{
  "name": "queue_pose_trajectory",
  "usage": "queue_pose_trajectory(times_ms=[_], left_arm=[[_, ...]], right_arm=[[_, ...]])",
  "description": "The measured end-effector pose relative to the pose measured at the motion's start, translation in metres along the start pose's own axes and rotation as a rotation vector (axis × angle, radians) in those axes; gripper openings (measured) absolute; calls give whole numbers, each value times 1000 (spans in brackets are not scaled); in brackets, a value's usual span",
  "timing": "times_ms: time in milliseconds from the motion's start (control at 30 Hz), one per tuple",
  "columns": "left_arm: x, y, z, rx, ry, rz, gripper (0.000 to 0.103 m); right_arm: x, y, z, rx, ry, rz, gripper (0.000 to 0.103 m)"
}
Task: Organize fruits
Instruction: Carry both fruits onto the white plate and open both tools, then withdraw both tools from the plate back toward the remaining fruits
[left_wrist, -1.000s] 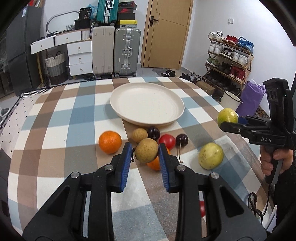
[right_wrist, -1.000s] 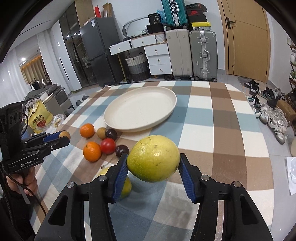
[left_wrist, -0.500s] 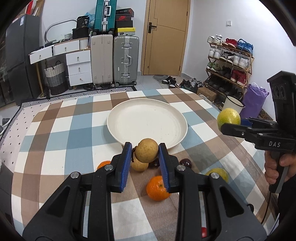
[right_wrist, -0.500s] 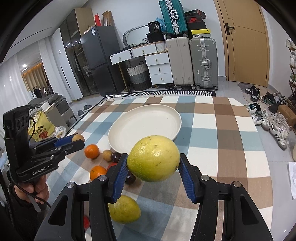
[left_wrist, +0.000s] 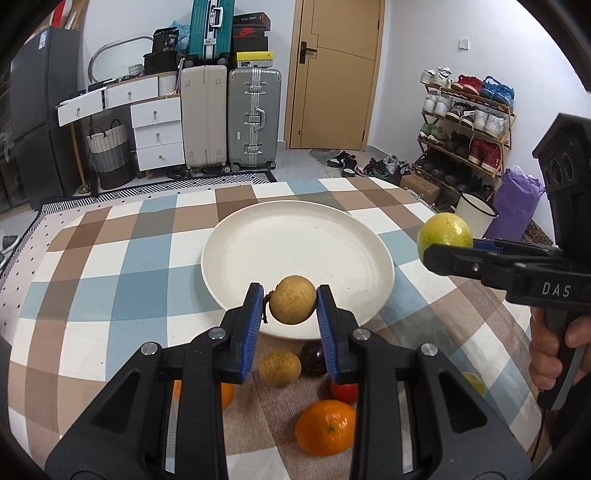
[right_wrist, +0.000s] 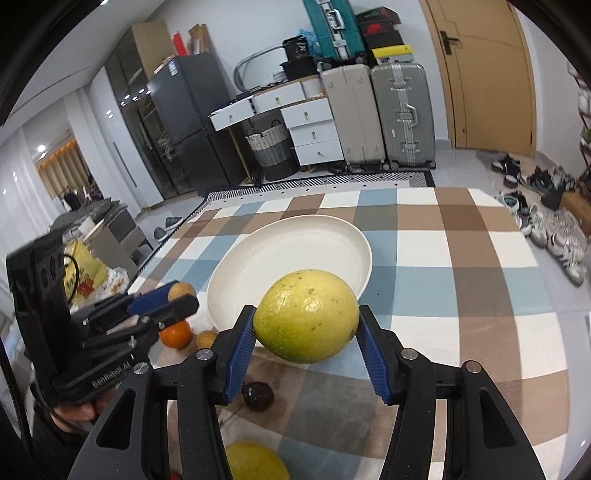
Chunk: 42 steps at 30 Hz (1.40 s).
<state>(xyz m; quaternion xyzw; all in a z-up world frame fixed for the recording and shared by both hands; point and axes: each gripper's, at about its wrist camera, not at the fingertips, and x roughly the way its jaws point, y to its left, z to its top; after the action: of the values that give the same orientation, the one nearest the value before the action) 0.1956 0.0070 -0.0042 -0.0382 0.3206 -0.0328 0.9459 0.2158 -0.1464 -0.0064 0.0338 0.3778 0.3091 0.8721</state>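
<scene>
A: Fruit first, nearest to us. In the left wrist view the left gripper (left_wrist: 291, 306) has its blue pads closed on a small brown round fruit (left_wrist: 292, 300), squeezed across its middle, with a bit of stem poking out at nine o'clock.

B: And the other hand?

A: The right gripper (right_wrist: 306, 332) is clamped on a large yellow-green fruit (right_wrist: 306, 315), jaws about mid-width, pads at its two sides. Both are held in the air, at about six o'clock of the white plate (left_wrist: 236, 236).

B: How will they handle?

A: My guess is that the brown one is light and firm, with a dry speckled skin that should not slip. The yellow-green one looks heavier, smooth and slightly waxy. A grip across the widest part, as now, seems right; off-centre, it could roll out.

B: What is below?

A: On the checked tablecloth (left_wrist: 110, 266), an orange (left_wrist: 325, 426) at six o'clock of the left gripper, then a second brown fruit (left_wrist: 279, 367) and a dark plum-like fruit (left_wrist: 312, 358) just beside it. A red one is partly hidden behind the jaw.

B: Farther on?

A: The plate, empty, at twelve o'clock. Neither fruit is set down yet; I would lower each gently so it does not bruise or roll.
</scene>
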Motion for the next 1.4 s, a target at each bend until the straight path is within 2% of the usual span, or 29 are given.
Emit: queue_pose_trajectory(times_ms=[167,433,833,933,1033,1100,1133,1200,1233,1267,1300,1333,1400], left_arm=[[17,-1,0,12,4,12,27],[31,3,0,-3,16,5,27],[42,5,-3,1,34,2,27],[41,4,-3,-1,39,3,27],[41,4,-3,-3,42,4,27],[39,5,-3,-9,39,6,27],[38,6,-3,-14,42,10,30],[36,7,-3,-22,47,18,43],[33,8,-3,-27,43,27,58],[29,10,-4,-30,35,36,75],[24,11,-5,-31,22,43,81],[18,12,-7,-32,4,45,86],[9,15,-8,-36,-11,38,87]], right_arm=[[21,-5,7,31,9,-6,55],[54,-2,6,-11,51,-25,55],[69,6,3,-61,69,-30,55],[64,7,4,-67,44,-30,55],[55,6,7,-63,13,-25,60],[52,4,9,-57,4,-17,69],[50,4,9,-61,0,-19,70],[43,4,9,-69,-13,-30,77],[40,4,9,-72,-18,-28,81],[37,3,9,-69,-19,-19,89],[34,3,9,-61,-18,-10,95],[31,2,8,-56,-17,-5,96],[25,0,6,-53,-11,1,100]])
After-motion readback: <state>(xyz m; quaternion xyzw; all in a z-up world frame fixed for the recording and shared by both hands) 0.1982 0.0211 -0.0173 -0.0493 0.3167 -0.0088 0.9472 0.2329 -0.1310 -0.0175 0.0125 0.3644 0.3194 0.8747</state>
